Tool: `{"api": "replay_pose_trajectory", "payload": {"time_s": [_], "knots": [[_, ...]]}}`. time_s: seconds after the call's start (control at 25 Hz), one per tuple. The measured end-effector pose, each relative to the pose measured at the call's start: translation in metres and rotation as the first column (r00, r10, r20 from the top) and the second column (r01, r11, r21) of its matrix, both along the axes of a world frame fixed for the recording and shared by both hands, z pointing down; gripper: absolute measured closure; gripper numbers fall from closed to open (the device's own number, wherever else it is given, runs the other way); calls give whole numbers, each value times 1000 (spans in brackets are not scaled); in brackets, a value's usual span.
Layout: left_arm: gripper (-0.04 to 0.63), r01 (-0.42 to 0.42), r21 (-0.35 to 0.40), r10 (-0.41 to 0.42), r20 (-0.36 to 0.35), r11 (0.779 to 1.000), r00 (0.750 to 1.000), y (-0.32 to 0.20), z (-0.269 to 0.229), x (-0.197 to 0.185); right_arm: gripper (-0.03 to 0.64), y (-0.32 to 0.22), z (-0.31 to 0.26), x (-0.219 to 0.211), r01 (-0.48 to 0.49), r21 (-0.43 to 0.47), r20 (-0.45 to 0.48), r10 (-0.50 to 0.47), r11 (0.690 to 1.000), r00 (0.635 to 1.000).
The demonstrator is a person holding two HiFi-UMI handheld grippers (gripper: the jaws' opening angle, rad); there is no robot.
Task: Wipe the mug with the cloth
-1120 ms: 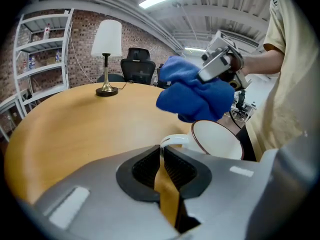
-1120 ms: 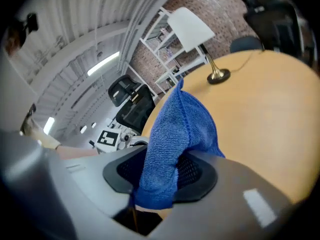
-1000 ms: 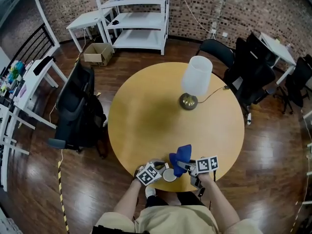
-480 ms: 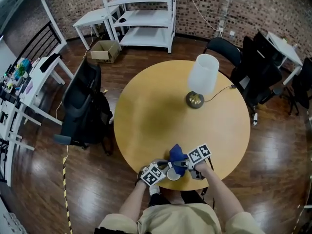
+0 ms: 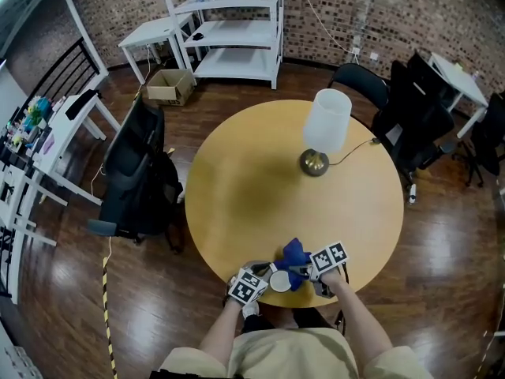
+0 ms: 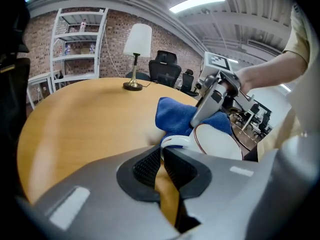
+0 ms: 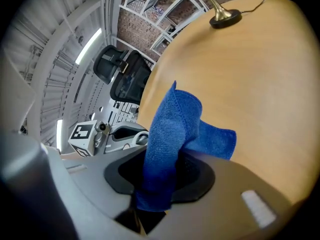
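A white mug with a dark rim hangs at the round table's near edge. My left gripper is shut on its handle, and the mug's mouth faces right in the left gripper view. A blue cloth is bunched just right of and behind the mug, touching it. My right gripper is shut on the cloth. In the right gripper view the cloth rises out of the gripper and folds over towards the table. The left gripper hides the mug's lower side.
A lamp with a white shade and brass base stands on the far right of the wooden table, its cord running off the right edge. Black chairs stand left and right of the table; a white shelf and cardboard box stand behind.
The right gripper has sunk a little with the cloth, close against the mug. The left gripper has rolled slightly with the mug in it.
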State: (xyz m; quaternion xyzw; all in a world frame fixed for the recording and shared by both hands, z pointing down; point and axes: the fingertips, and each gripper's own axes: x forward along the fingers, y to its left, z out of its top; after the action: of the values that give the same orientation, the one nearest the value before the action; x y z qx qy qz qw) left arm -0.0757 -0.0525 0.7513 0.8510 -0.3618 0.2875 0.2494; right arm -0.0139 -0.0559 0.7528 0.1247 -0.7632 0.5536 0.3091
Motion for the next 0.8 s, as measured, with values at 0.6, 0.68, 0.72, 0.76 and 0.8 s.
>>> {"api": "replay_pose_trajectory", "payload": {"time_s": [0.6,0.68,0.72,0.76,0.8], "knots": [[580,471,-10,-471,13,882,882,-8,-3,-37,491,4,-2,16,-223,59,23,222,973,975],[580,517,-16,-516,16,856,856,-5,-3,-38,492,-1,-5,18,-259,73,13,259,963,966],[580,548,-24,-548,14,836,836,-4,-3,-40,492,-3,-6,17,-277,86,7,278,957,961],[580,585,-37,-585,10,810,811,-2,-3,-42,492,-7,-8,16,-299,102,4,300,949,954],[580,625,-56,-626,4,778,780,0,-2,-44,492,-11,-9,15,-324,117,5,326,939,945]]}}
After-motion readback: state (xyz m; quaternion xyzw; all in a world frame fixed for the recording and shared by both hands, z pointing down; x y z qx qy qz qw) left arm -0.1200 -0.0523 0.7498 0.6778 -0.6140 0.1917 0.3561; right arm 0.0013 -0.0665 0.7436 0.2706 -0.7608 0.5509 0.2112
